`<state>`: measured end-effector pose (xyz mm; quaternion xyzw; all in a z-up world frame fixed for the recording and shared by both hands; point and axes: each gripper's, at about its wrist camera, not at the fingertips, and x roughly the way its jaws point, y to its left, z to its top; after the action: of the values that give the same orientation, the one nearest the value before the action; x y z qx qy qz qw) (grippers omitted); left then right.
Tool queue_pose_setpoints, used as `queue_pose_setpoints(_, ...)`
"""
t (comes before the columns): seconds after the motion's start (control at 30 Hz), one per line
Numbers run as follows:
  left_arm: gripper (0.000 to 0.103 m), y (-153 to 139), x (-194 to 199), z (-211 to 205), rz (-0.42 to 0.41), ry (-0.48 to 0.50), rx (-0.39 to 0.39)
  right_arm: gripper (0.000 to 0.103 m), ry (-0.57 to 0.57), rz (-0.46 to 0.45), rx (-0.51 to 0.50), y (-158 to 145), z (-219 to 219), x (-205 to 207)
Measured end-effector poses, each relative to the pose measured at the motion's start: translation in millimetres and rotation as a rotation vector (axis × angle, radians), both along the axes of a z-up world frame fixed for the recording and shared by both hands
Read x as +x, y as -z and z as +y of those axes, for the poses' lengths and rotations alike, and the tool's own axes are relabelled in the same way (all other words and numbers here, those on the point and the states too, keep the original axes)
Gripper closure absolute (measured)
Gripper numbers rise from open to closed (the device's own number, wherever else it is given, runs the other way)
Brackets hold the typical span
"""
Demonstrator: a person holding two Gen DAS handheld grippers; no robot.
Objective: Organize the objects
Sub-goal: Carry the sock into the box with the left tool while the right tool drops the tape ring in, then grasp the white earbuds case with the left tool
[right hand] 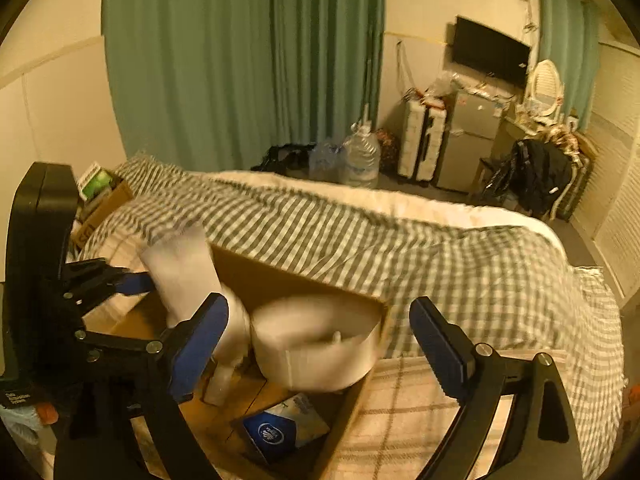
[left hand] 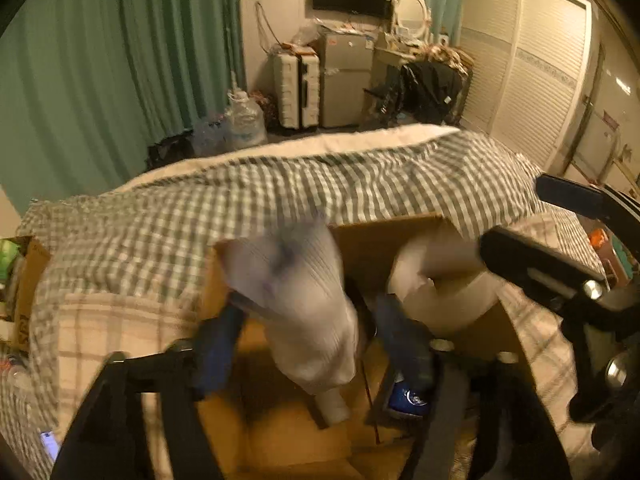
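Observation:
An open cardboard box [left hand: 372, 240] [right hand: 280, 276] sits on the checked bed. My left gripper [left hand: 316, 332] is over the box with a white ribbed tube-shaped bottle [left hand: 304, 308] [right hand: 188, 280] between its blue pads, cap pointing down into the box; the frame is blurred. In the box lie a white round container [left hand: 444, 300] [right hand: 316, 344] and a blue and white packet [left hand: 408, 398] [right hand: 280, 428]. My right gripper [right hand: 316, 356] is open and empty above the box's near right corner; it shows in the left wrist view [left hand: 552, 264] at the right.
The bed has a green checked cover [right hand: 420, 248]. A second cardboard box [right hand: 100, 204] sits at the bed's far left. A phone [left hand: 50, 444] lies on the bed. Water jugs [right hand: 360, 156], a suitcase [right hand: 422, 148], a small fridge [right hand: 468, 144] and green curtains stand beyond.

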<state>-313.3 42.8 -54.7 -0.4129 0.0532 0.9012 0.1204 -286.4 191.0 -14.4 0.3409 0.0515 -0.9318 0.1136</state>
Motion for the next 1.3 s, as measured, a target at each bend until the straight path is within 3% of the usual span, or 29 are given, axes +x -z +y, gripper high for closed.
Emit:
queue_pose_setpoints(0.2,0.017,-51,38,-20,0.073,-0.034,0.033,0.010,0.026,0.059,0.002,-49,11,38)
queue_pose_setpoints(0.27,0.011,-71,56,-24,0.114,-0.042,0.034,0.010,0.034,0.090,0.013,-66,14,55)
queue_pose_setpoints(0.5,0.010,-125,113,-31,0.217,-0.072,0.034,0.010,0.018,0.184,-0.011,-122,14,121)
queue_pose_setpoints(0.77,0.008,-132,168,-47,0.245,-0.091,0.045,0.010,-0.008,0.213,0.004,-136,8,180)
queue_pose_setpoints(0.97,0.008,-97,198,-56,0.194,-0.121,0.080,0.010,-0.003,0.181,0.008,-102,11,208)
queue_pose_setpoints(1.3,0.008,5,211,-47,0.086,-0.212,0.018,0.010,0.023,0.012,0.008,18,-1,202)
